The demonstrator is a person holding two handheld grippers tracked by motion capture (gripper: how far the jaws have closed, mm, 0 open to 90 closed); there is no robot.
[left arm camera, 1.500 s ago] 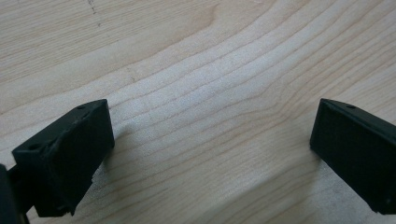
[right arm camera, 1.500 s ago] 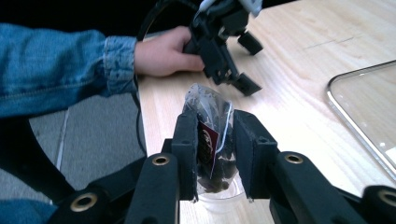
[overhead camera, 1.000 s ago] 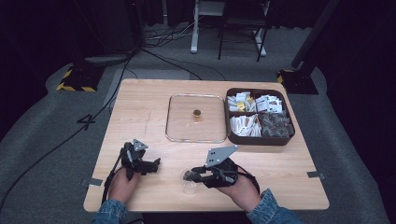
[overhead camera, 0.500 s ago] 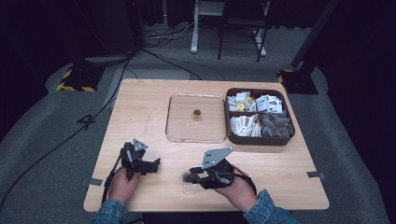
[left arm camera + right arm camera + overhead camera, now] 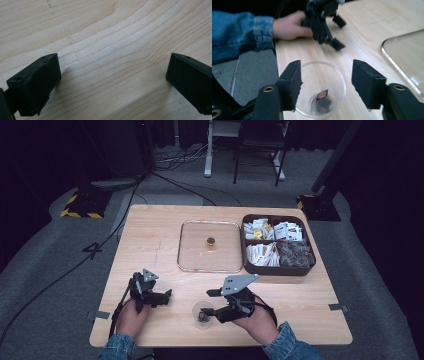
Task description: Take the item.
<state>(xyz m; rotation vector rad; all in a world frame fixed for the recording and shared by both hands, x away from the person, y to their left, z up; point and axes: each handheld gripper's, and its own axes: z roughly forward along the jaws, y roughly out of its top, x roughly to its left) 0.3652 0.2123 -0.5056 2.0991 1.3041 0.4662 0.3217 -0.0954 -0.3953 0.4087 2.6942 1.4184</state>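
Wooden table (image 5: 155,240), right gripper (image 5: 324,82) now nearer clear cup (image 5: 322,88), both jaws spread, left gripper (image 5: 112,75) unmoved

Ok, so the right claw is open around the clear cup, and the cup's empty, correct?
Not empty. The right gripper view shows the right claw open around the clear cup, but a tea bag with a dark red tag lies at the bottom.

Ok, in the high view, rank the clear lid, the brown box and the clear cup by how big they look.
1. Brown box and clear lid: they look close in size, too close to rank.
2. Clear cup: clearly the smallest, though it sits nearer the camera.
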